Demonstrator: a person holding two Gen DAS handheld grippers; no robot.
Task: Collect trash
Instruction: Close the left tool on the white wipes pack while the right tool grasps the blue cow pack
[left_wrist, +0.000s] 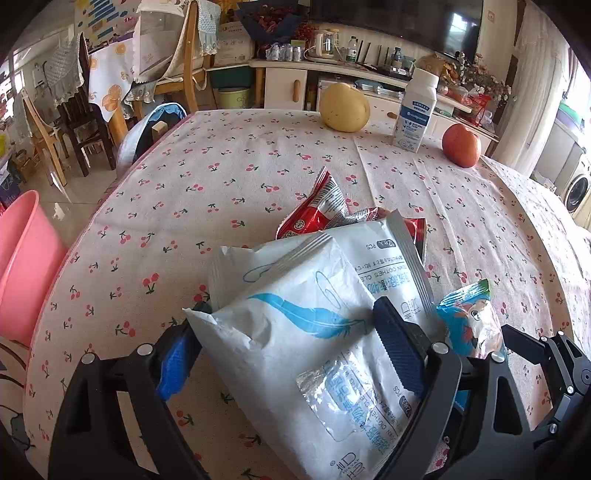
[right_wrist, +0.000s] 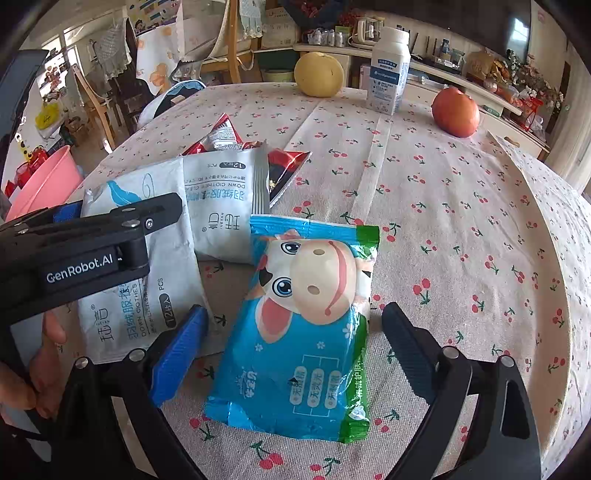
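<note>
Left gripper (left_wrist: 291, 332) open astride the white feather pouch (left_wrist: 295, 332): close on it; right gripper (right_wrist: 291, 332) open beside it, over the cow pack (right_wrist: 303, 317)

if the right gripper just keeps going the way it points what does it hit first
Most likely the blue cartoon-cow wipes packet, which lies flat on the cherry-print tablecloth between the open right gripper fingers. Nothing else appears to sit in front of it, though depth is uncertain.

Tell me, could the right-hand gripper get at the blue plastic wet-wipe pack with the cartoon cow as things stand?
Probably yes. The right gripper stands open with the blue plastic cow-print pack lying flat between its fingers on the cherry-print tablecloth, nothing on top of it. The white pouch lies beside it, clear of the pack.
</note>
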